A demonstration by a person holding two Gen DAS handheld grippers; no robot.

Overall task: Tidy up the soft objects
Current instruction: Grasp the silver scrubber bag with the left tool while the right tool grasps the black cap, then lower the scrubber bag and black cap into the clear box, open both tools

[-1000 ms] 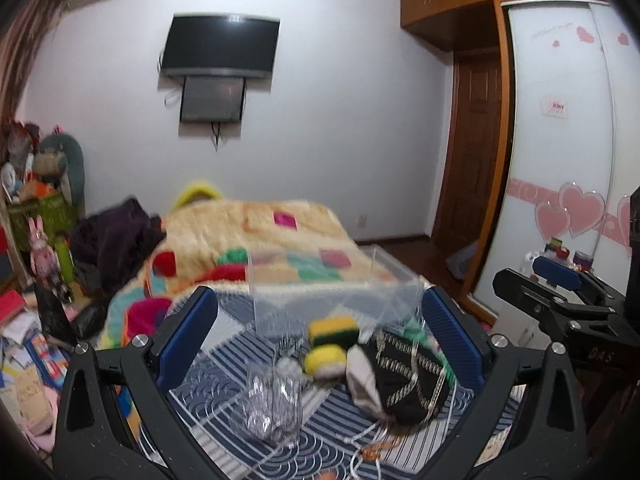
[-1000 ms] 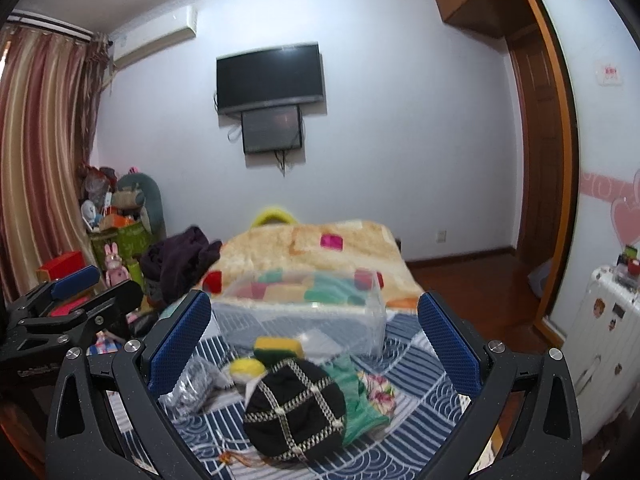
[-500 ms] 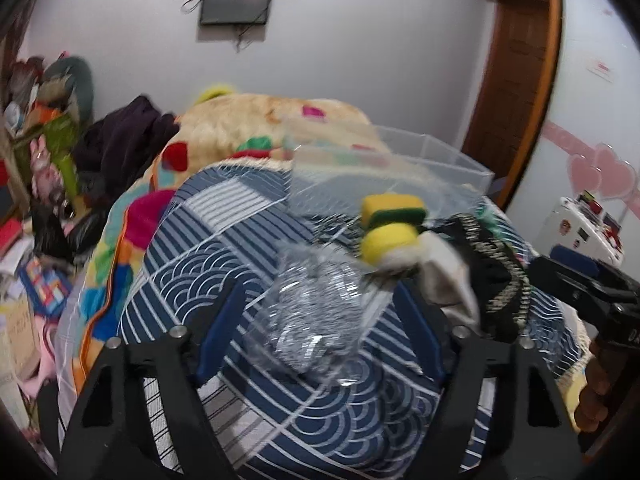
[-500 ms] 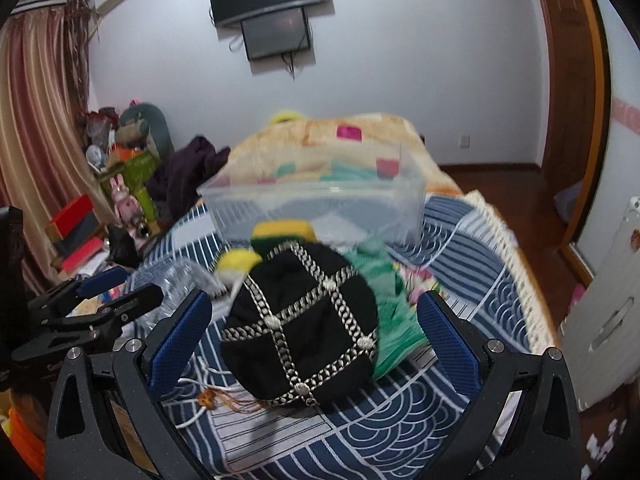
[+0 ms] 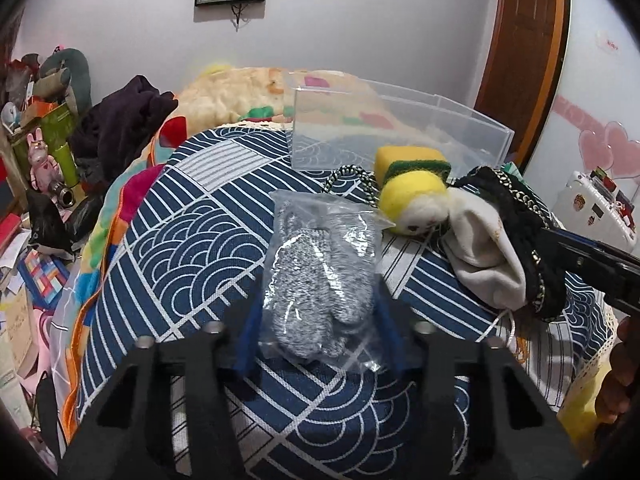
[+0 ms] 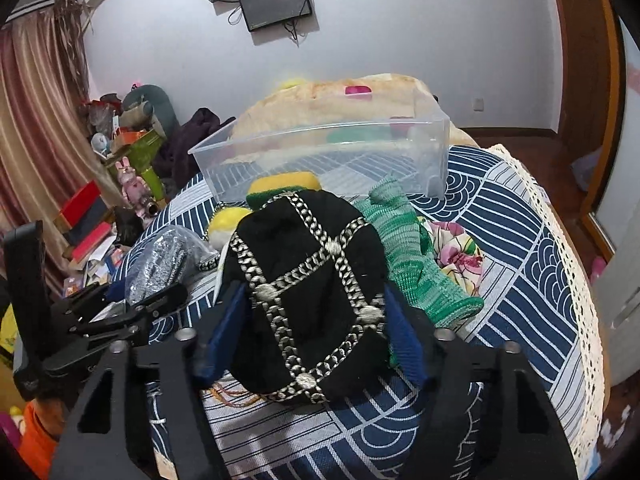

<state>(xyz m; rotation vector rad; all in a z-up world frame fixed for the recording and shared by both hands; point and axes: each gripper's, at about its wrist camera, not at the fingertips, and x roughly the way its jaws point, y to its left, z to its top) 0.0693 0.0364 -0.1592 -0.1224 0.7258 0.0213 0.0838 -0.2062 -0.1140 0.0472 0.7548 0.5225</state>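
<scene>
A clear bag of grey knit fabric [image 5: 320, 280] lies on the blue patterned cloth [image 5: 180, 248]; my left gripper [image 5: 318, 332] has its blue fingers closed against the bag's near end. A black hat with silver chain trim [image 6: 308, 284] sits between the fingers of my right gripper [image 6: 312, 332], which press its sides. It also shows in the left wrist view [image 5: 516, 224] with a white lining. A yellow and green sponge [image 5: 412, 162], a yellow-capped soft toy [image 5: 412, 204] and a green knit piece [image 6: 412, 252] lie by a clear plastic bin [image 6: 320, 152].
A floral cloth [image 6: 456, 248] lies right of the green knit. A fluffy blanket [image 5: 248, 88] lies behind the bin. Clutter, dark clothes [image 5: 120, 120] and a pink rabbit figure [image 5: 40, 160] stand at the left. A white suitcase [image 5: 596, 208] stands at the right.
Both grippers have moved down and forward onto the bed. The left fingers have closed in on the bag, the right fingers on the black hat.
</scene>
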